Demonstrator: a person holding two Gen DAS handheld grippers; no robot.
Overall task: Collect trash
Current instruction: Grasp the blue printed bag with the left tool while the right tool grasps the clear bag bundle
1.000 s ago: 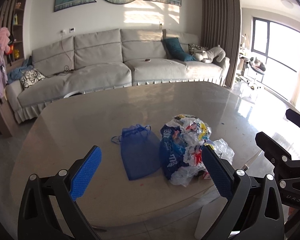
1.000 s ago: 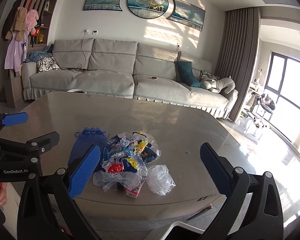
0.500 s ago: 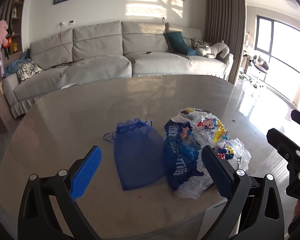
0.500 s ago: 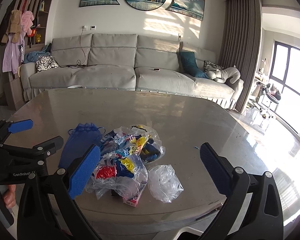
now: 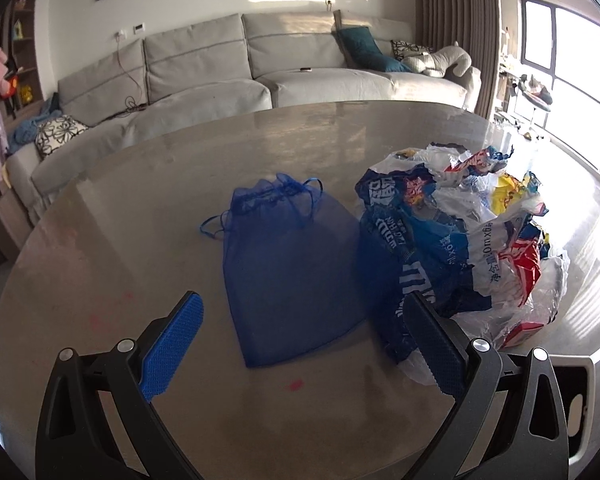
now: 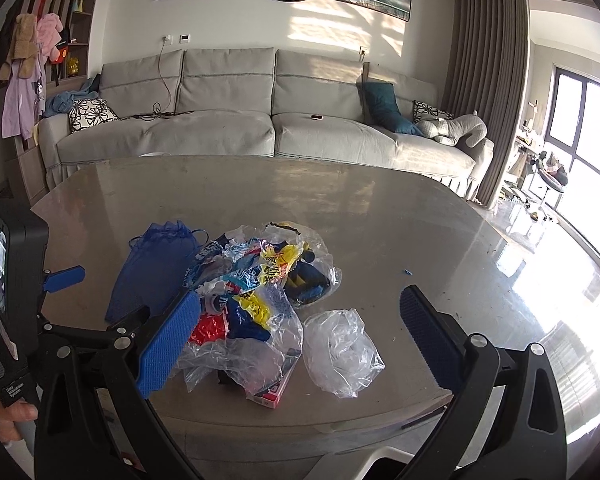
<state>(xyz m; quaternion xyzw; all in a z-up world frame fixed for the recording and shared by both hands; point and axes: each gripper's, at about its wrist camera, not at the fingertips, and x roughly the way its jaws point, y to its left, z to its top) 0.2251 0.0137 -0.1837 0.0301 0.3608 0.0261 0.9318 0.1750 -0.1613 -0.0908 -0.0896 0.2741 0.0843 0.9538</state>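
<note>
Blue-padded left tongs point(image 5: 300, 344) and right tongs point(image 6: 300, 332) hover spread wide, holding nothing, over the bench point(image 5: 180, 168). Beyond them lies a mesh bag point(image 5: 288, 264), touching the wrapper pile point(image 5: 460, 240); a clear wrapper point(image 6: 340, 352) lies beside it. Sofa point(image 6: 260, 128) behind.

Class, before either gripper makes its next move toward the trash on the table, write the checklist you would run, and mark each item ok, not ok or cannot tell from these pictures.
1. Left gripper open and empty: ok.
2. Right gripper open and empty: ok.
3. Blue mesh drawstring bag within the left gripper's line, lying flat on the grey table: ok.
4. Bag's mouth open to receive trash: not ok, its drawstring end looks gathered.
5. Pile of crumpled printed plastic wrappers free of both grippers: ok.
6. Clear crumpled plastic bag apart from the pile: cannot tell, their edges look close.
</note>
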